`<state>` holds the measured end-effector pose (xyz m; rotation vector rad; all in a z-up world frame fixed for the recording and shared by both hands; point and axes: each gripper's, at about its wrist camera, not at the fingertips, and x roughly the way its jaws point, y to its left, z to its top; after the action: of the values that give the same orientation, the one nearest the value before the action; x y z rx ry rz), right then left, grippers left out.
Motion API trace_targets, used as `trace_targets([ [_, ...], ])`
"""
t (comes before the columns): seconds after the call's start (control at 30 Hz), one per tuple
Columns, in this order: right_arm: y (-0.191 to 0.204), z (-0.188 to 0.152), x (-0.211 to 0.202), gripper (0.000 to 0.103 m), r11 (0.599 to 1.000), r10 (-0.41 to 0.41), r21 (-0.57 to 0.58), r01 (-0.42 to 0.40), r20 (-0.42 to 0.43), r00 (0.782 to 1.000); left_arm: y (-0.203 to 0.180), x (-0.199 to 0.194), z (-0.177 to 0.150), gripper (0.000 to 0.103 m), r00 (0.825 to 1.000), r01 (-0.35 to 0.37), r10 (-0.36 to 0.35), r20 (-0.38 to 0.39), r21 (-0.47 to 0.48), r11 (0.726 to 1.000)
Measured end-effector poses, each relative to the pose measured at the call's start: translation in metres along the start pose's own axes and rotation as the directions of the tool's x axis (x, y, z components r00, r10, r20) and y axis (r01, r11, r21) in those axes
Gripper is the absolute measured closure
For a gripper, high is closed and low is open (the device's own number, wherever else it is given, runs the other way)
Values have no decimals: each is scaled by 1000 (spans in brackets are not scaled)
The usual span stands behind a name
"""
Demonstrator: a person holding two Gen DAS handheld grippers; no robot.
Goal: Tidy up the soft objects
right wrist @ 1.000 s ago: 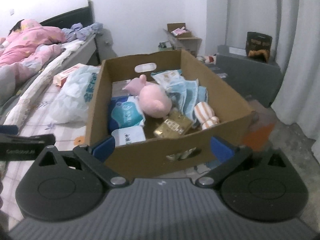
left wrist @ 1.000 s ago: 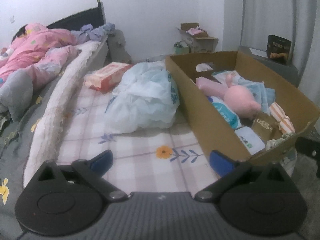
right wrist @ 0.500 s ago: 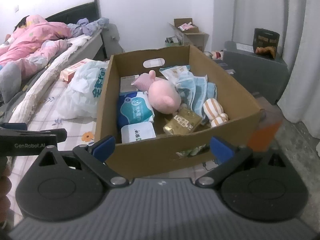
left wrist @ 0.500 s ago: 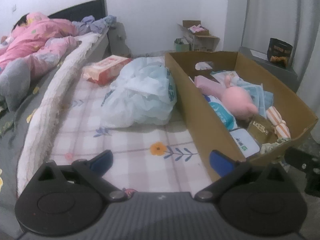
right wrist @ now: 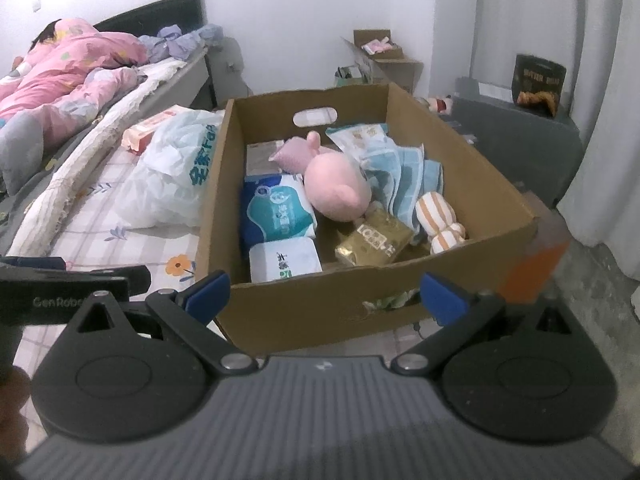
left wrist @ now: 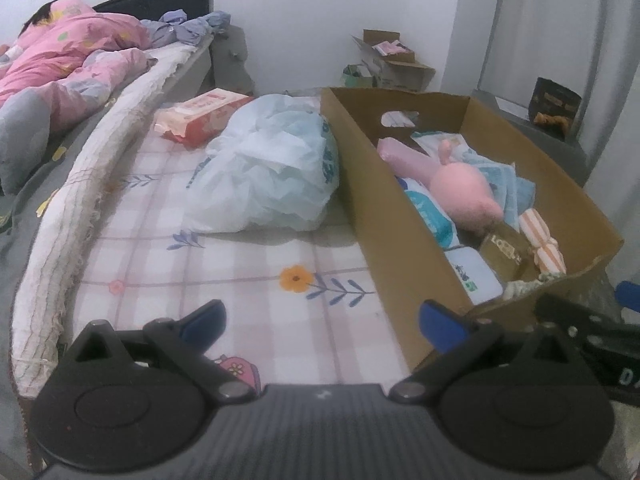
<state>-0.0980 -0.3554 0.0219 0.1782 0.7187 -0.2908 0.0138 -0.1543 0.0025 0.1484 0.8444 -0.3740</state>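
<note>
The pink plush toy [right wrist: 338,188] lies in the middle of the cardboard box [right wrist: 320,308], its head toward me, resting partly on a blue-and-white tissue pack [right wrist: 278,210]. Just right of it I see a crumpled blue striped towel [right wrist: 404,168], and nearer the front wall an orange-striped soft toy [right wrist: 440,220] beside a gold packet [right wrist: 374,238]. A white tissue pack [right wrist: 286,260] sits in the near left corner.

The box stands on a bed sheet [left wrist: 248,256] with pink checks and printed flowers. Against the box's left wall leans a pale plastic bag [left wrist: 276,168], with a red-and-white tissue box [left wrist: 204,118] behind it. Farther left a person in pink pyjamas [left wrist: 72,60] lies on the bed.

My right gripper [right wrist: 324,296] hovers in front of the box's near wall, fingers spread wide and empty. My left gripper [left wrist: 322,320] hangs over the sheet at the box's left near corner, likewise spread and holding nothing.
</note>
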Motion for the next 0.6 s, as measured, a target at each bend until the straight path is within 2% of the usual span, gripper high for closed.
trace_targets([
  [0.6,-10,-4,26,1,1000,-3,16,4,-64,998,-13,12,-2,0,999,-22,24,-32,47,999],
])
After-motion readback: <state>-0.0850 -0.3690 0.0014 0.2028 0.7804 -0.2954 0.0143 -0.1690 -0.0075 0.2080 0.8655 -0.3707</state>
